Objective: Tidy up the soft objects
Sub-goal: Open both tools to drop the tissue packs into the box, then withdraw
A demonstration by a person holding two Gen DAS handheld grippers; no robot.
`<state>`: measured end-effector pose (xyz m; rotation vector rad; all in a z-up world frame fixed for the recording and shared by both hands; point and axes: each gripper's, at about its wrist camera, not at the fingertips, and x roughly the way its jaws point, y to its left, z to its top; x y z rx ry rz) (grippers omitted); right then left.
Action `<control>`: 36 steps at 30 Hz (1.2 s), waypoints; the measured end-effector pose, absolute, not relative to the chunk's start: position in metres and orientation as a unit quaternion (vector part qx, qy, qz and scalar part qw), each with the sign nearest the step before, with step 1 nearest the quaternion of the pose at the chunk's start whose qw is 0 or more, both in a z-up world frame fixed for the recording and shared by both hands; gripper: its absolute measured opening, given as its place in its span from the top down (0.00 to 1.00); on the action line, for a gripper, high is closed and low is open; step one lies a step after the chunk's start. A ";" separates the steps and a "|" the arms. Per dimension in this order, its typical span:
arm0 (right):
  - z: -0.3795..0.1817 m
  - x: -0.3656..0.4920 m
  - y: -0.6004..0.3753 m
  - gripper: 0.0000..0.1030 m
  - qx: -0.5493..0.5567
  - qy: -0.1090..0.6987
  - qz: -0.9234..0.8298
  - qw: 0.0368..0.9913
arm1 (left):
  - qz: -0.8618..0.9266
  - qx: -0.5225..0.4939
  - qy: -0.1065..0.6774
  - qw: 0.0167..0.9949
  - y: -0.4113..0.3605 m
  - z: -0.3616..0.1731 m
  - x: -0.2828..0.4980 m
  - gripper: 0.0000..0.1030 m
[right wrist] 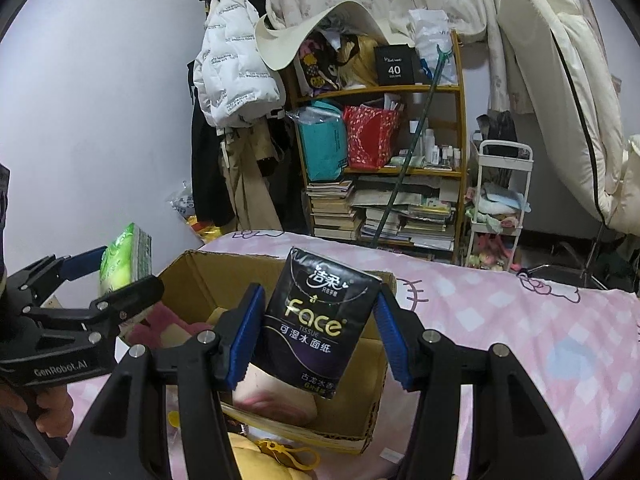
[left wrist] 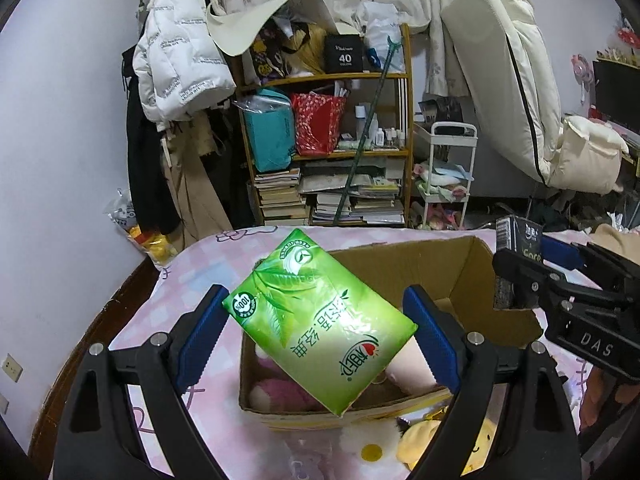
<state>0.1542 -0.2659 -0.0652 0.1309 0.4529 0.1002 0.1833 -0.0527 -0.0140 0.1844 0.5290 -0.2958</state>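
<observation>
Even, fairly dim indoor light is filling both views, with no hard shadows showing. Glare is washing out the print across the middle of the glossy green plastic tissue pack [left wrist: 320, 320]. Fisheye distortion is bending the pale lilac painted wall [left wrist: 60, 140] near the edges, and black vignetting is darkening every corner.

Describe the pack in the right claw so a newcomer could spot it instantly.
Start at the open cardboard box on the pink bedspread. Just above it, the right claw grips a black tissue pack. Gold "Face" lettering sets it apart from the green tissue pack in the left claw.
</observation>
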 end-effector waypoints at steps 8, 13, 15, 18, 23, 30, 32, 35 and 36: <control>-0.071 0.156 -0.266 0.43 0.081 0.233 0.070 0.967 | -0.154 0.089 0.273 0.945 -0.054 -0.022 0.187 0.15; -0.073 0.156 -0.263 0.42 0.075 0.243 0.075 0.964 | -0.146 0.089 0.283 0.944 -0.052 -0.026 0.188 0.11; -0.073 0.155 -0.262 0.42 0.073 0.245 0.076 0.964 | -0.143 0.086 0.281 0.945 -0.050 -0.027 0.186 0.07; -0.073 0.155 -0.263 0.40 0.073 0.249 0.077 0.963 | -0.142 0.086 0.283 0.945 -0.050 -0.026 0.186 0.07; -0.071 0.150 -0.265 0.29 0.081 0.248 0.074 0.962 | -0.135 0.084 0.287 0.945 -0.046 -0.024 0.181 0.06; -0.066 0.137 -0.268 0.10 0.084 0.252 0.061 0.962 | -0.124 0.073 0.308 0.940 -0.032 -0.024 0.171 0.04; -0.065 0.130 -0.268 0.04 0.081 0.251 0.055 0.963 | -0.119 0.072 0.309 0.941 -0.028 -0.023 0.167 0.03; -0.063 0.122 -0.268 0.03 0.077 0.253 0.049 0.963 | -0.112 0.074 0.315 0.939 -0.022 -0.022 0.159 0.03; -0.062 0.119 -0.269 0.03 0.078 0.255 0.048 0.963 | -0.110 0.075 0.319 0.938 -0.020 -0.023 0.156 0.03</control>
